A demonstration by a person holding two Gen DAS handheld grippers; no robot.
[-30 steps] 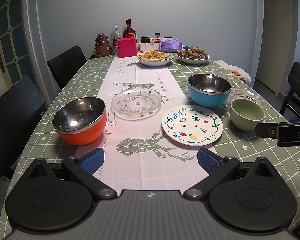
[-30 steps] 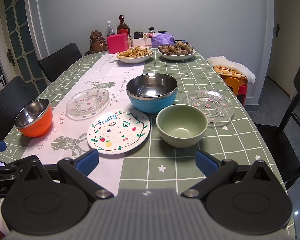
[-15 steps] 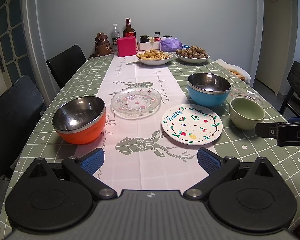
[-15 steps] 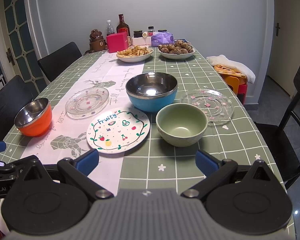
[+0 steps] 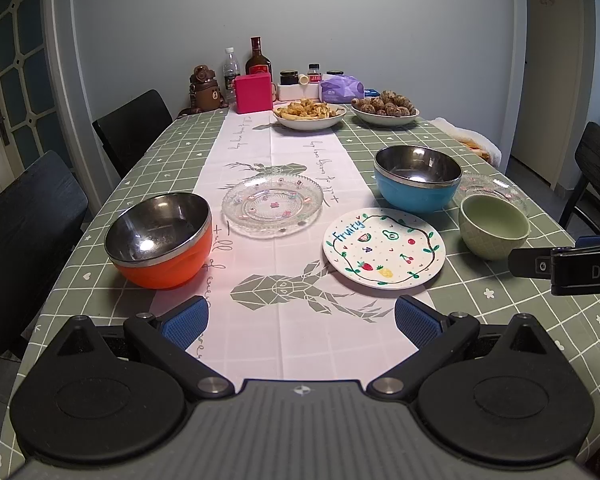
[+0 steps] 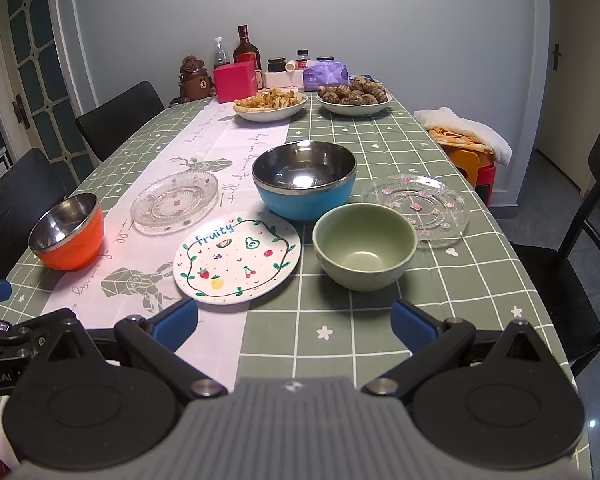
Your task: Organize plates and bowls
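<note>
Left wrist view: far glass plate (image 5: 496,190) half-hidden behind green bowl (image 5: 494,226).

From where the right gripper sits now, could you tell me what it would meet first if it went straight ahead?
The right gripper, jaws open, points roughly between the fruity plate and the green bowl. Going straight on, it would probably clip the plate's right edge or the bowl's left side first; depth is unclear.

My left gripper (image 5: 300,320) hangs with jaws spread and empty above the table runner (image 5: 260,184), orange bowl (image 5: 160,240) ahead left, fruit plate (image 5: 384,248) ahead right, blue bowl (image 5: 418,184) beyond it.
</note>
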